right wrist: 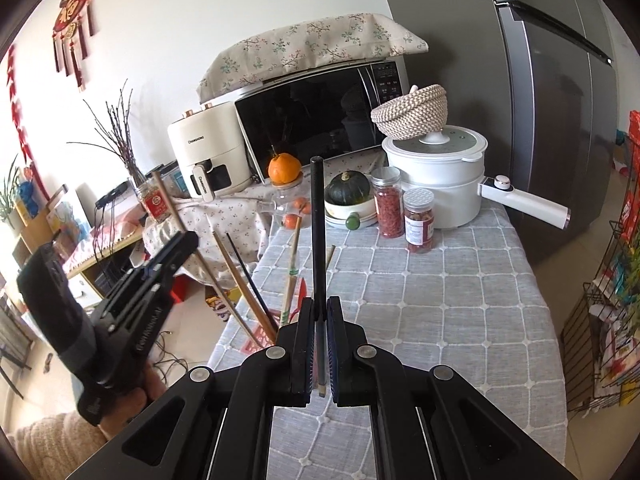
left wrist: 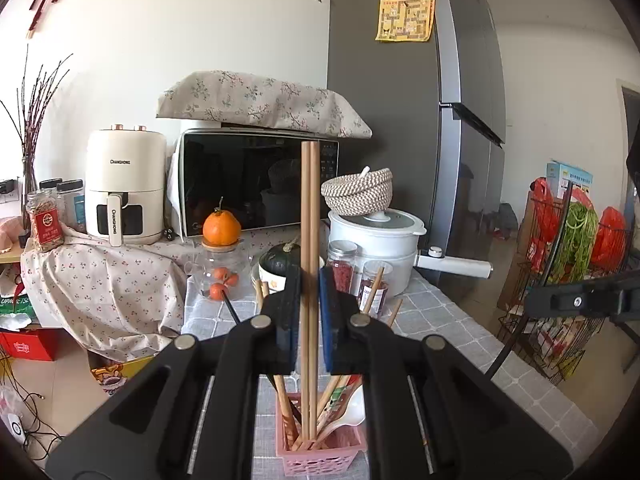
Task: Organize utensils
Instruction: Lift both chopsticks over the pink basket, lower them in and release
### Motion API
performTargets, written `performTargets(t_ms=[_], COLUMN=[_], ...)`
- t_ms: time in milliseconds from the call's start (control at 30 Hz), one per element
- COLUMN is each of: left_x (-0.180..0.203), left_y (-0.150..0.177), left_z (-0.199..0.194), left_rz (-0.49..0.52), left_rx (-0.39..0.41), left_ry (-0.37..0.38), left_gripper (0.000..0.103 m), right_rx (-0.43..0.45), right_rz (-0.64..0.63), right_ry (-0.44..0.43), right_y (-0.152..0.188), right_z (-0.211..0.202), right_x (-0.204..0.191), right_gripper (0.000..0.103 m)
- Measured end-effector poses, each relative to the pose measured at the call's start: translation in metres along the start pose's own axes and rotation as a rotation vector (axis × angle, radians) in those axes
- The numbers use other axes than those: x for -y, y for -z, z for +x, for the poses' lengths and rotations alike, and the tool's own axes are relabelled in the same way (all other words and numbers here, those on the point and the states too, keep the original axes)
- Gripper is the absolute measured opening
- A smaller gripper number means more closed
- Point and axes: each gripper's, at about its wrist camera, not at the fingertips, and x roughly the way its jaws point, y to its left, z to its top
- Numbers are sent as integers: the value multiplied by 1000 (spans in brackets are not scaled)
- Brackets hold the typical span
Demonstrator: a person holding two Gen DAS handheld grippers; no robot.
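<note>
Lowering the pair of pale wooden chopsticks (left wrist: 309, 240), clenched upright in the left gripper (left wrist: 309, 320) jaws, straight into the pink slotted plastic basket (left wrist: 324, 456) at six o'clock suits; the right gripper (right wrist: 320, 344) jaws grasp a black chopstick (right wrist: 318, 232).

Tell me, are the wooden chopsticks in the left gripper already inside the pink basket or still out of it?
Inside, at their lower ends. The wooden chopsticks stand upright, and their tips reach down into the pink basket, while the left gripper holds them.
</note>
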Motion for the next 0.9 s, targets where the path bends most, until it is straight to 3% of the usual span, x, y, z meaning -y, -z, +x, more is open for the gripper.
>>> performTargets(t_ms=[433,500,567,667,767,900], left_x=[-16,-17,-18,-21,-25,-34], left_y=[23,23,23,21,18,21], left_z=[26,25,22,17,10,2], left_rz=[-68,-80,-93,-104,-102,-101], left_rx=[-149,-173,-198,-238,-285,-377], left_ry=[-10,-2,-5,-11,-48,-79], left_gripper=[11,20,36,51,68,78], right_rx=[45,57,72,96,115,145], right_rz=[-1,7,11,13,14,1], right_ry=[-59,-72,-79,-91,-103,-104], right_y=[-4,-5,-7,-9,-12,-14], right_z=[-2,-2,-2,-1,3,10], right_x=[-10,-11,-13,-18,-25,-33], right_gripper=[6,6,6,6,6,6])
